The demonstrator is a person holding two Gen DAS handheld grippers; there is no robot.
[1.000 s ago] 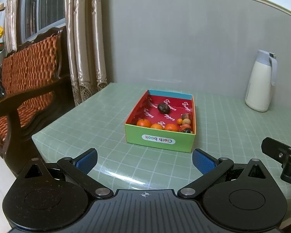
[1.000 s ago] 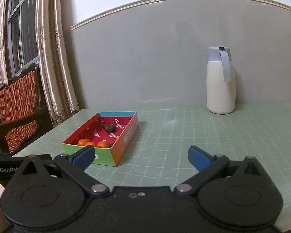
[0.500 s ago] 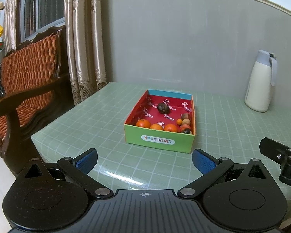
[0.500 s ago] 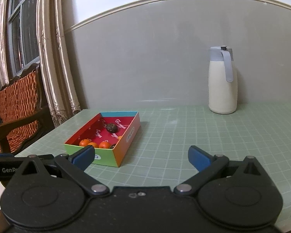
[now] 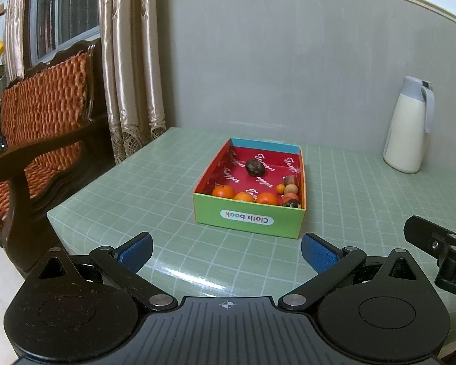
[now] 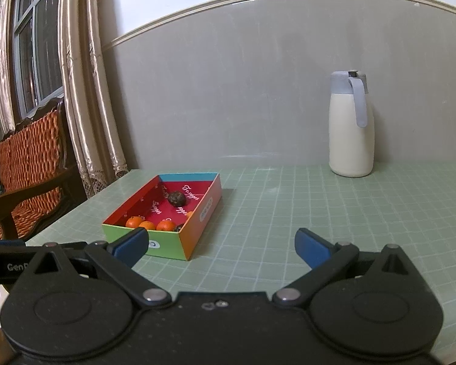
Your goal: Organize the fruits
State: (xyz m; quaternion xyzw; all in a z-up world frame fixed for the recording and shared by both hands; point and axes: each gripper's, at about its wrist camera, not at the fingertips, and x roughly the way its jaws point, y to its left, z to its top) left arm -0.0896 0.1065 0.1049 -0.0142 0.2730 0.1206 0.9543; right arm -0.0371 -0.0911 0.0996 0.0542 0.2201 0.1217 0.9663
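With my left gripper and right gripper both spread wide, empty and short of the box, every visible fruit lay inside it, which fitted either sorting pending or sorting complete.

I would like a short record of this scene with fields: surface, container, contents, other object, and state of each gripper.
surface: table with a green checked cloth
container: open box, red inside, labelled "Cloth book"
contents: three oranges in a row at the near wall, dark fruit alone, small fruits by the right wall
other object: white jug near the wall
left gripper: open, empty
right gripper: open, empty
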